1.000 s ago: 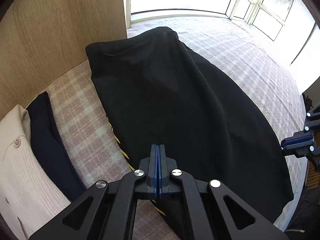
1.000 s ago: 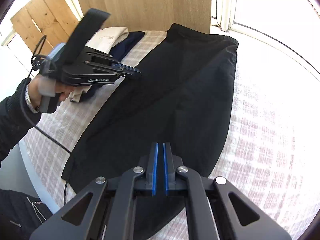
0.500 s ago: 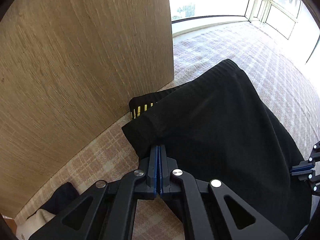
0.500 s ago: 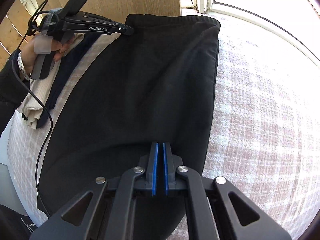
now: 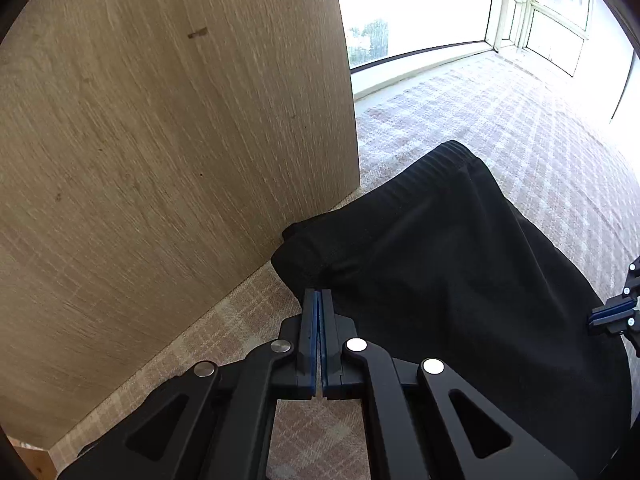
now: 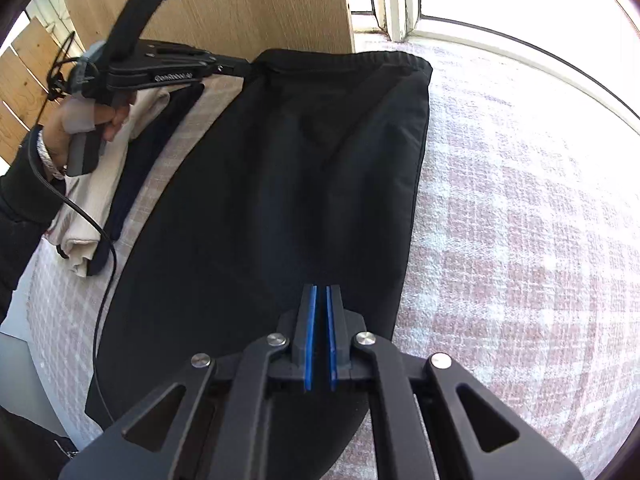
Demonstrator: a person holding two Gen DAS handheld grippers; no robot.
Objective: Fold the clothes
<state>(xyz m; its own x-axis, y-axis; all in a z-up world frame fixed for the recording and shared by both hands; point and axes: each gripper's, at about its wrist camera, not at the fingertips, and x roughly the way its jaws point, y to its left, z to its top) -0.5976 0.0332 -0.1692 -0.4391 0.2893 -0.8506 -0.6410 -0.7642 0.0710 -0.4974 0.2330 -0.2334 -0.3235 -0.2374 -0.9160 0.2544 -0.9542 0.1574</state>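
Note:
A black garment lies flat on the plaid bed cover, its ribbed waistband at the far end by the window. My left gripper is shut, its tips at the waistband's left corner beside the wooden panel; nothing shows between the pads. From the right wrist view the left gripper touches that corner, held by a person's hand. My right gripper is shut with only a thin gap, hovering over the garment's near right part. The right gripper shows at the left view's edge.
A tall wooden panel stands close on the left of the waistband. Folded cream clothing and a navy piece lie left of the garment. A black cable hangs from the left gripper. Windows line the far side.
My left gripper travelled up the garment's left side to the waistband corner by the panel; the yellow-striped bit seen there half a second ago is hidden now. The right gripper sank closer, then held still.

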